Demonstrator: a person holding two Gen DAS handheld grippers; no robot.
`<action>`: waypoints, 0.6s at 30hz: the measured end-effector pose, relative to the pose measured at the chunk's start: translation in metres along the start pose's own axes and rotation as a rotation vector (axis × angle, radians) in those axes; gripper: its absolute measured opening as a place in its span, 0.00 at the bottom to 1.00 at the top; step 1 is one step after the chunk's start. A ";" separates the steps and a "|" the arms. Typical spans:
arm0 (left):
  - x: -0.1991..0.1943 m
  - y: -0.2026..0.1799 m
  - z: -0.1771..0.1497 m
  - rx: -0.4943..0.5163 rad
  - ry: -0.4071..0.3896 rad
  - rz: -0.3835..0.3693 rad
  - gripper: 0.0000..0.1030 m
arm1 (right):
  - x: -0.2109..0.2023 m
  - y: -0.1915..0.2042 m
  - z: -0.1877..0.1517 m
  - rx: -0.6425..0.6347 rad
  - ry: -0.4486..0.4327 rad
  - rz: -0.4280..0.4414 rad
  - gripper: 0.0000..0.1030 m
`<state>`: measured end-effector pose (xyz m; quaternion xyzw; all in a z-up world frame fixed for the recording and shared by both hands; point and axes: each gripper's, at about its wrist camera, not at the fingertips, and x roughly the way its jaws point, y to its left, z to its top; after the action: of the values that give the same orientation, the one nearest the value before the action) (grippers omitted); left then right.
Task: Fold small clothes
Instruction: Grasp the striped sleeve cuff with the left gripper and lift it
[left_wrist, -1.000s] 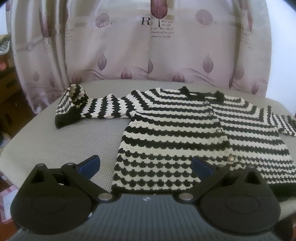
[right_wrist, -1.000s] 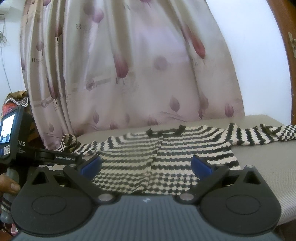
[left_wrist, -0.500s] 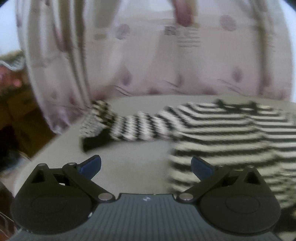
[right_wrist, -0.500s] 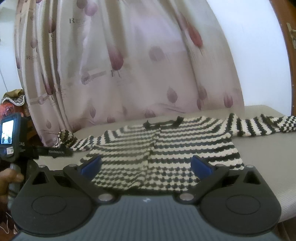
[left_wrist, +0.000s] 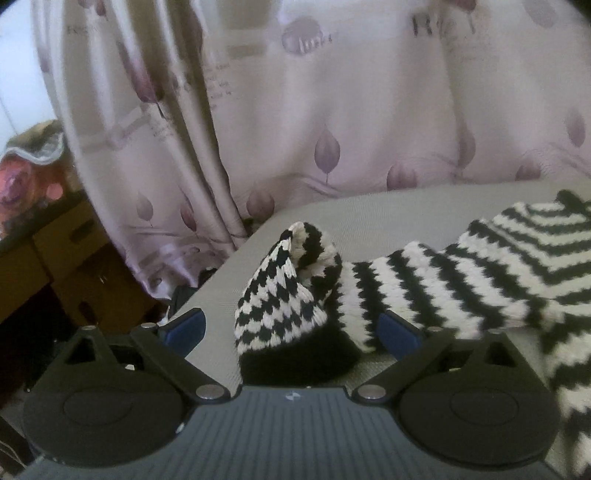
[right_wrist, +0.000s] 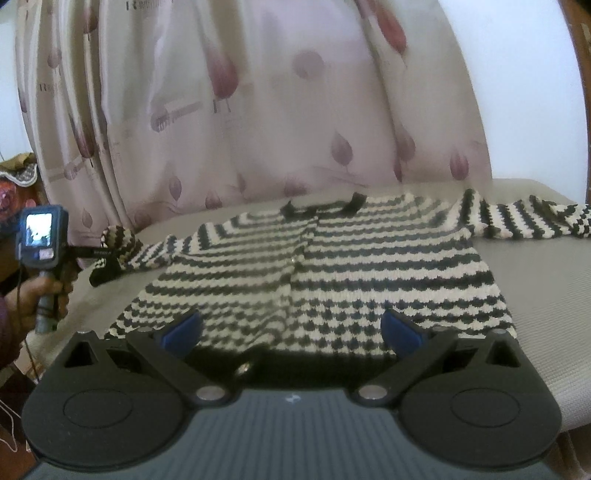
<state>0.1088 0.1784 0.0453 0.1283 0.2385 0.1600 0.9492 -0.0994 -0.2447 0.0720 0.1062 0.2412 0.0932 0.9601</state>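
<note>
Both grippers are spread: the left gripper (left_wrist: 291, 328), jaws just narrowing, straddles the cardigan (right_wrist: 321, 273) cuff (left_wrist: 291, 317) untouched, the right gripper (right_wrist: 291, 328) at its near hem.

The curtain (left_wrist: 332, 110) bore printed lettering: a large "R" followed by blurred characters was legible near its top right in the left wrist view. Smaller lines of print beneath could not be read. Lettering on the left gripper (right_wrist: 92, 253) was too small to read.
</note>
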 end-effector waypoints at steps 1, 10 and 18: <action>0.008 0.002 0.002 -0.002 0.010 -0.007 0.81 | 0.002 0.000 0.000 -0.001 0.005 -0.003 1.00; 0.005 0.078 0.038 -0.198 0.118 0.034 0.10 | 0.014 -0.002 0.001 0.008 0.032 -0.013 1.00; 0.019 0.137 0.092 -0.308 0.244 0.151 0.12 | 0.023 -0.001 -0.003 0.018 0.055 0.003 1.00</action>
<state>0.1366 0.2954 0.1601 -0.0210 0.3139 0.2798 0.9070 -0.0806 -0.2400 0.0590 0.1123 0.2680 0.0953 0.9521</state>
